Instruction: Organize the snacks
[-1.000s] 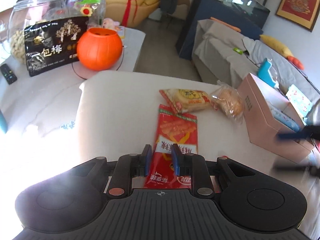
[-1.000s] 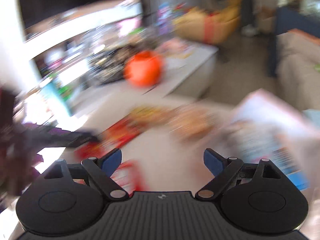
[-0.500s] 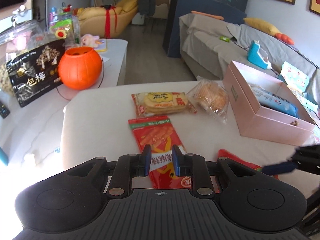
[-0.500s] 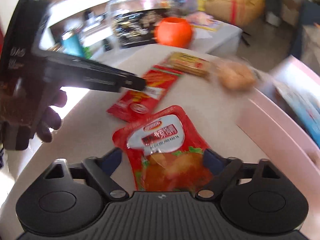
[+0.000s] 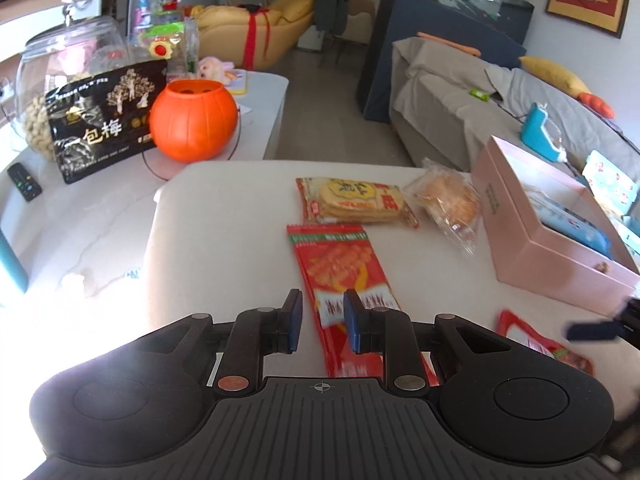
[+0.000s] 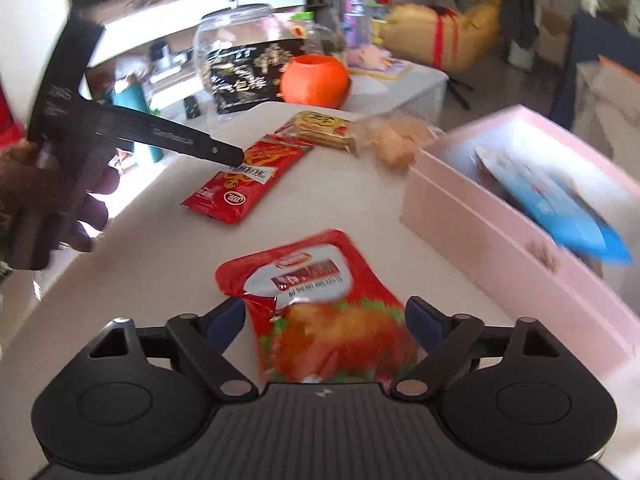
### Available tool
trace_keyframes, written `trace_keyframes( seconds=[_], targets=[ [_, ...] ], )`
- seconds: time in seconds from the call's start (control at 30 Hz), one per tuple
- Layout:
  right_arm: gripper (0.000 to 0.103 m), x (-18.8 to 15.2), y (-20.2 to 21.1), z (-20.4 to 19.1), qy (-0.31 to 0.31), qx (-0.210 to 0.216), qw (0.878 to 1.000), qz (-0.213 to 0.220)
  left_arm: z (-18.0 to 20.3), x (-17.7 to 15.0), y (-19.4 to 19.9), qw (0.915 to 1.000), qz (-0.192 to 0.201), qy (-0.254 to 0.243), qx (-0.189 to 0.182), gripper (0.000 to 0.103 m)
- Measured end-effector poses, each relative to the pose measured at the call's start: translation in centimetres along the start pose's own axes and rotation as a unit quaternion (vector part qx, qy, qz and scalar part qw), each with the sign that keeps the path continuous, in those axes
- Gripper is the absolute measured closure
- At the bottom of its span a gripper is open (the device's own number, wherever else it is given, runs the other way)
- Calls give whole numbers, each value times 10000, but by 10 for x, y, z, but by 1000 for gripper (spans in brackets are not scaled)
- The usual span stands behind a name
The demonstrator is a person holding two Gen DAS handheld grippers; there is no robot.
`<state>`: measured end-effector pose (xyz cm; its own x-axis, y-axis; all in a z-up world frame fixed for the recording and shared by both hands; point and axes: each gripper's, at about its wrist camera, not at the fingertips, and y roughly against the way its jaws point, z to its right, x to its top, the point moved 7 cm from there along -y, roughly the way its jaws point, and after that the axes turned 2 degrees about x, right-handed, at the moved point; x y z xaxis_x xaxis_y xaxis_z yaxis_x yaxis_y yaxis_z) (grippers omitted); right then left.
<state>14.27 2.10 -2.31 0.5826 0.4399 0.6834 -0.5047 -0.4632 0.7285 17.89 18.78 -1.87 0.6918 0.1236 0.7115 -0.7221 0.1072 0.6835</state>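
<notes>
A long red snack packet (image 5: 340, 268) lies flat on the white table. My left gripper (image 5: 320, 312) hovers over its near end, jaws almost together and gripping nothing. The right wrist view shows that gripper's tip (image 6: 234, 155) above the same packet (image 6: 248, 176). A red chicken pouch (image 6: 316, 300) lies on the table between the jaws of my right gripper (image 6: 326, 316). Those jaws are opening and the pads stand clear of its edges. The open pink box (image 6: 480, 232) to the right holds a blue packet (image 6: 560, 204). A cracker pack (image 5: 352, 200) and a clear-bagged bun (image 5: 448, 200) lie further back.
On the side table to the left stand an orange pumpkin bucket (image 5: 192, 120), a black bag (image 5: 100, 120), a glass jar (image 5: 68, 60) and a remote (image 5: 24, 176). A grey sofa (image 5: 480, 100) runs behind the pink box (image 5: 540, 248).
My right gripper swung down from a blurred sweep onto the red chicken pouch, which now lies between its jaws. The left gripper drifted slightly over the long red packet.
</notes>
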Motion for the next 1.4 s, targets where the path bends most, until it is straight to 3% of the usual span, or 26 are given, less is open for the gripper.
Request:
trace_keyframes(
  seconds=[0.1, 0.17, 0.3, 0.43, 0.53, 0.73, 1.0, 1.4],
  targets=[
    [12, 6, -23, 4, -231, -158, 9994, -220, 6, -5, 12, 9998, -5, -25, -194, 78],
    [8, 10, -28, 4, -578, -234, 9980, -126, 11, -5, 17, 9995, -6, -100, -307, 78],
    [6, 9, -31, -1, -742, -286, 9968, -2, 15, -3, 10, 9996, -11, -191, -189, 78],
    [19, -2, -19, 3, -753, -683, 9948, 56, 3, 6, -4, 9995, 70, 278, 96, 78],
    [20, -17, -2, 17, -1028, -964, 9899, 159, 1, 16, -16, 9989, 109, 428, 169, 78],
    [19, -52, 29, 49, -1627, -1467, 9752, 303, 25, 26, -46, 9988, 49, -82, 477, 74],
    [12, -67, 35, 57, -1654, -1729, 9698, 463, 78, 12, -44, 9961, -119, -875, -36, 74],
    [9, -69, 34, 59, -1720, -1754, 9683, 461, 107, 1, -39, 9890, -203, -1466, -71, 72]
  ],
)
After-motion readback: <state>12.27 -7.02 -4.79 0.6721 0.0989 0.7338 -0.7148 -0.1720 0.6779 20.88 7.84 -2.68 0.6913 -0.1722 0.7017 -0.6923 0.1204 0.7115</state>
